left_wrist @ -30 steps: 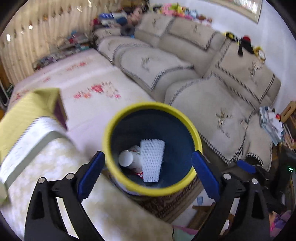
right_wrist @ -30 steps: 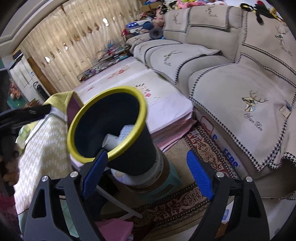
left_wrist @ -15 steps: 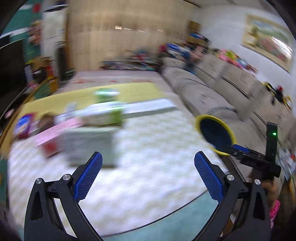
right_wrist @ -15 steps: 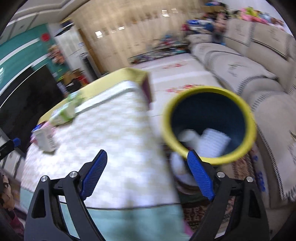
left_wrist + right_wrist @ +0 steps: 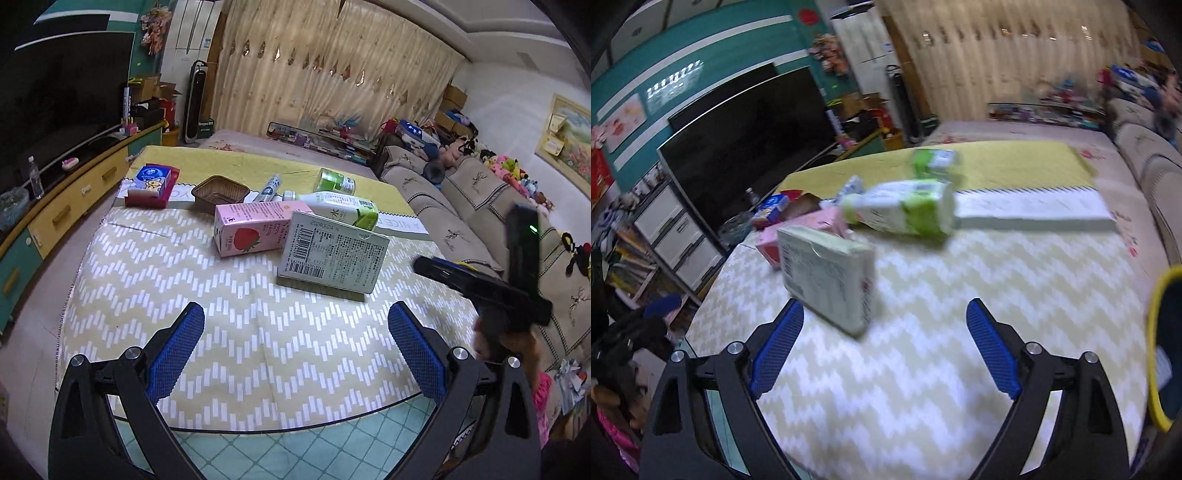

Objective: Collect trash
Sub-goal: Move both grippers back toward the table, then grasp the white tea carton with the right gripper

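Trash lies on the zigzag-cloth table (image 5: 229,332). There is a pale carton with a barcode (image 5: 332,254), a pink strawberry carton (image 5: 251,229), a green-and-white bottle (image 5: 340,212), a green can (image 5: 336,181), a brown tray (image 5: 219,190) and a blue-and-red box (image 5: 151,181). My left gripper (image 5: 295,350) is open and empty, short of the pale carton. My right gripper (image 5: 884,347) is empty, its jaws opening, just right of the pale carton (image 5: 827,273). The bottle (image 5: 901,212) lies beyond. The yellow-rimmed bin (image 5: 1160,350) shows at the right edge.
A beige sofa (image 5: 461,206) runs along the right with soft toys on top. A TV and low cabinet (image 5: 74,192) line the left wall. The right gripper's black body (image 5: 480,288), held by a hand, hovers over the table's right edge.
Both grippers have swung away from the bin to face the table with the trash. The bin, once central in both views, now shows only at the right wrist view's right edge.
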